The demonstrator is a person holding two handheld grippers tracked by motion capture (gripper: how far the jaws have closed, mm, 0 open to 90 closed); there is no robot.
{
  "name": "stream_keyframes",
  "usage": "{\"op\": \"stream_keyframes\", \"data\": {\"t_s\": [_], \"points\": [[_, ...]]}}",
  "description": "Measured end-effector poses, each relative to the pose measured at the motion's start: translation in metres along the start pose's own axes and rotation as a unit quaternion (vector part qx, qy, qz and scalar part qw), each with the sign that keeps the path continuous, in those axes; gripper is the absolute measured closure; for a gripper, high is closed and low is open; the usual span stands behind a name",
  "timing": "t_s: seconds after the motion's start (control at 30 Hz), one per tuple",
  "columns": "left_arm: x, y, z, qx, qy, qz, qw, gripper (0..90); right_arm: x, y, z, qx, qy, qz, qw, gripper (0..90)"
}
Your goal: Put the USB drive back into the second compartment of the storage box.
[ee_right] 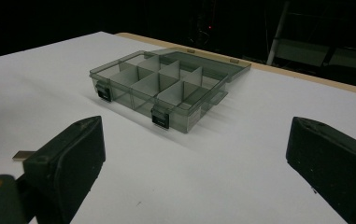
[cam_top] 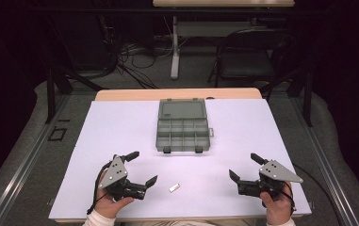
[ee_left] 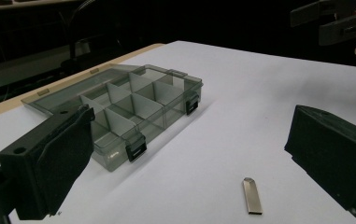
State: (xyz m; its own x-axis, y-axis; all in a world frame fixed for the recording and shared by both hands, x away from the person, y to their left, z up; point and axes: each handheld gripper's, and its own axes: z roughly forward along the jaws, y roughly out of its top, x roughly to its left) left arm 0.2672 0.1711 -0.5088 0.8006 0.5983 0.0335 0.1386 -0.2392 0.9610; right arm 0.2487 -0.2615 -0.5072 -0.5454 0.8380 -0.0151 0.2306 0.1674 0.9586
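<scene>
We hold the left gripper (cam_top: 142, 168) and right gripper (cam_top: 244, 168) wide apart, empty. The flat metal piece (ee_left: 252, 196) near the open compartment box (cam_top: 183, 127) looks thin, stiff, slippery; we would pinch its long edges.

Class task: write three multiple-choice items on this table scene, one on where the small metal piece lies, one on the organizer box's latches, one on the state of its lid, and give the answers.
1. The metal piece lies:
A. inside the box
B. on the white sheet between the grippers
C. in a gripper

2. Black latches on the organizer box front:
A. one
B. two
C. four

3. The lid is:
A. open, lying flat behind
B. shut
C. removed

Answers: 1 B, it rests bare on the sheet, nearer the left gripper; 2 B, two show in both gripper views; 3 A, the compartments are exposed.
</scene>
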Motion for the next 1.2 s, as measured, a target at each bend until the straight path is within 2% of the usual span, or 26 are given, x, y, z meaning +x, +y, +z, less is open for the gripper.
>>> {"op": "stream_keyframes", "data": {"t_s": [0.2, 0.23, 0.4, 0.43, 0.53, 0.57, 0.6, 0.67, 0.7, 0.73, 0.77, 0.83, 1.07, 1.1, 1.13, 1.2], "points": [[0.002, 0.0, -0.001, -0.005, -0.002, -0.017, 0.9998, 0.9, 0.0, -0.001, 0.001, 0.002, 0.0, -0.001, 1.0, 4.6], [0.002, 0.0, -0.001, -0.006, -0.009, -0.026, 0.9996, 0.8, 0.001, -0.002, 0.001, 0.003, 0.0, -0.003, 1.0, 4.5], [0.003, 0.001, 0.001, -0.005, -0.019, -0.03, 0.9994, 0.9, 0.003, -0.003, 0.003, 0.008, -0.001, -0.006, 0.9999, 4.4], [0.003, 0.0, 0.003, -0.004, -0.021, -0.037, 0.9991, 0.9, 0.004, -0.003, 0.002, 0.01, -0.003, -0.006, 0.9999, 4.4], [0.004, 0.0, 0.004, -0.003, -0.019, -0.04, 0.999, 0.3, 0.004, -0.002, 0.003, 0.011, -0.003, -0.007, 0.9999, 4.4], [0.004, -0.001, 0.005, -0.008, -0.031, -0.056, 0.9979, 0.3, 0.004, -0.002, 0.004, 0.011, -0.003, -0.008, 0.9999, 4.4], [0.004, -0.001, 0.005, -0.008, -0.031, -0.056, 0.9979, 0.3, 0.004, -0.002, 0.004, 0.011, -0.003, -0.008, 0.9999, 4.4], [0.005, -0.002, 0.006, -0.005, -0.045, -0.076, 0.9961, 0.3, 0.005, -0.002, 0.006, 0.013, -0.002, -0.006, 0.9999, 4.3], [0.005, -0.002, 0.006, -0.005, -0.045, -0.076, 0.9961, 0.3, 0.005, -0.002, 0.006, 0.013, -0.002, -0.006, 0.9999, 4.3], [0.006, -0.003, 0.007, -0.006, -0.055, -0.085, 0.9949, 0.3, 0.005, -0.001, 0.008, 0.014, -0.002, -0.004, 0.9999, 4.3], [0.006, -0.005, 0.008, -0.004, -0.079, -0.101, 0.9918, 0.3, 0.005, 0.0, 0.009, 0.015, 0.0, -0.003, 0.9999, 4.3], [0.004, -0.008, 0.009, 0.001, -0.088, -0.108, 0.9902, 0.3, 0.006, 0.001, 0.011, 0.013, 0.003, 0.0, 0.9999, 4.3], [-0.003, -0.008, 0.008, 0.016, -0.095, -0.082, 0.9919, 1.0, 0.008, 0.002, 0.019, 0.015, 0.012, -0.002, 0.9998, 4.2], [-0.005, -0.008, 0.008, 0.019, -0.093, -0.08, 0.9923, 5.2, 0.008, 0.002, 0.02, 0.016, 0.017, -0.007, 0.9997, 4.2], [-0.006, -0.008, 0.008, 0.027, -0.083, -0.064, 0.9941, 8.4, 0.009, 0.002, 0.021, 0.016, 0.018, -0.01, 0.9996, 4.2], [-0.007, -0.007, 0.007, 0.03, -0.074, -0.061, 0.9949, 9.2, 0.009, 0.002, 0.021, 0.019, 0.019, -0.011, 0.9996, 4.2]]}}
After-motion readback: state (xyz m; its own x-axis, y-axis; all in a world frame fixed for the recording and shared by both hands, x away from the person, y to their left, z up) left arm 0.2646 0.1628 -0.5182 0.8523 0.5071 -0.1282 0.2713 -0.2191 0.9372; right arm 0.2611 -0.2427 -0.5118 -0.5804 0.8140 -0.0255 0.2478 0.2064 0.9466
